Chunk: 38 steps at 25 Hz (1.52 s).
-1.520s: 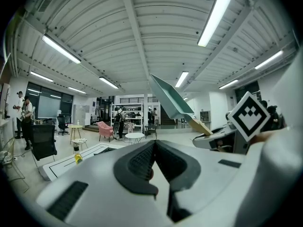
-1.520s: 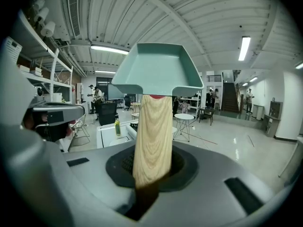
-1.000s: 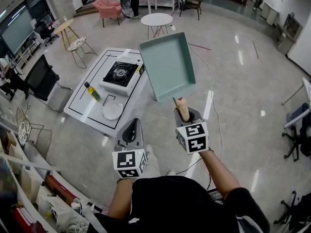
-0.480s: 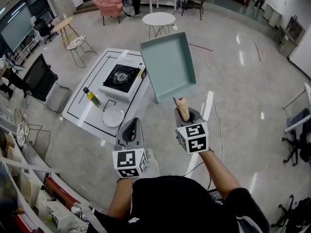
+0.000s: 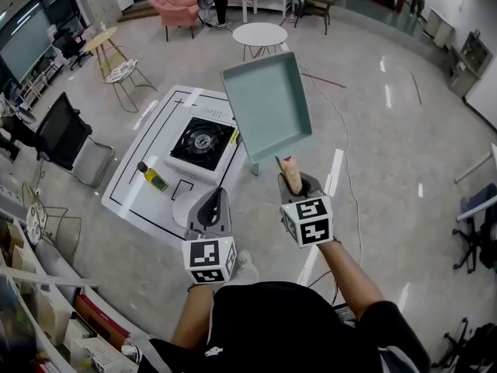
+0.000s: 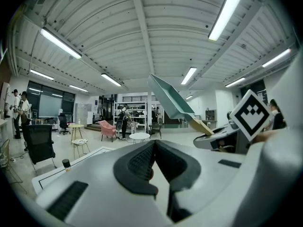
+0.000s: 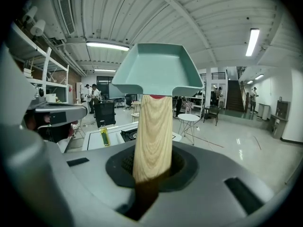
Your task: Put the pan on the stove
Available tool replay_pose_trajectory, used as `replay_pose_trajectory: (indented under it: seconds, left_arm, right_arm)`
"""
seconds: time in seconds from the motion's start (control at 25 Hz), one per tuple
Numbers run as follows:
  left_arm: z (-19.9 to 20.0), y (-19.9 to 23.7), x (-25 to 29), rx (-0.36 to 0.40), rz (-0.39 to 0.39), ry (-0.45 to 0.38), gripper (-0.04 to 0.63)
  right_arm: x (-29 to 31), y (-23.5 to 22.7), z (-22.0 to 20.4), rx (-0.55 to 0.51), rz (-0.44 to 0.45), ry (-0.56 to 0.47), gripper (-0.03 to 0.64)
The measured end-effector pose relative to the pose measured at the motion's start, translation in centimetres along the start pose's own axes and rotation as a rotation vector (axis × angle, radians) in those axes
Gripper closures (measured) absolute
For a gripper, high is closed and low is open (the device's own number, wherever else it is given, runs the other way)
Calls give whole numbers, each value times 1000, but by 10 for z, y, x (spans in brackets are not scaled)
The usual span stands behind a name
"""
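- While the right gripper (image 5: pixel 299 183) is closed on the wooden handle (image 7: pixel 152 136) of the pan (image 5: pixel 268 107), with its jaws apart only as much as the handle is thick, the pan is up in the air in front of the person and touches nothing else.
- The long axis of the pan runs from the handle straight away from the person. The square green body is at the far end and rises at a slant, so its inside shows to the head view.
- The stove (image 5: pixel 202 142) stands on the low white table (image 5: pixel 159 111), well below the pan. In the head view it lies to the left of the pan, and the pan covers the right corner of the table.
- I judge therefore that the coming move goes to the left and down, and that the pan must be brought level before it can sit on the stove.
- The left gripper (image 5: pixel 217 200) has its jaws together with nothing between them. It is on the table's side and nearer to the stove, but the right one has the pan and must carry it.
- A bottle (image 5: pixel 153 176) of yellow liquid and a white plate (image 5: pixel 180 206) are on the near part of the table, apart from the stove. A path from the right should pass clear of them, I think.
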<state>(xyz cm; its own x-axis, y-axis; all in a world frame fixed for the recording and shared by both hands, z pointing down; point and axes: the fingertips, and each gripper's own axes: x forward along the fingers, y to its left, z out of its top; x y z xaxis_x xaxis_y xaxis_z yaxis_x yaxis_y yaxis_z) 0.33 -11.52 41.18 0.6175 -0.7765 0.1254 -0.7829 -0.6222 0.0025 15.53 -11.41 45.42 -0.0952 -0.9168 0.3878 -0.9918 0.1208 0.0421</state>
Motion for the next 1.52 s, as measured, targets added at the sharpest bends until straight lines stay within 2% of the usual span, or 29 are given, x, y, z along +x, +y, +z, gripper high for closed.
replay_pose_trajectory:
  seconds: [0.76,1.12,1.52]
  left_arm:
    - [14,141,79,-45,-14,-18,585]
    - [0,174,93,-83,1,5,584]
    - [-8,186,96,-102,68,22,584]
  right_arm:
    - [140,48,62,-53,5,43,581]
    - [174,60,59,-69,22,99,581]
    - [196,64,48,-100,88,145,580]
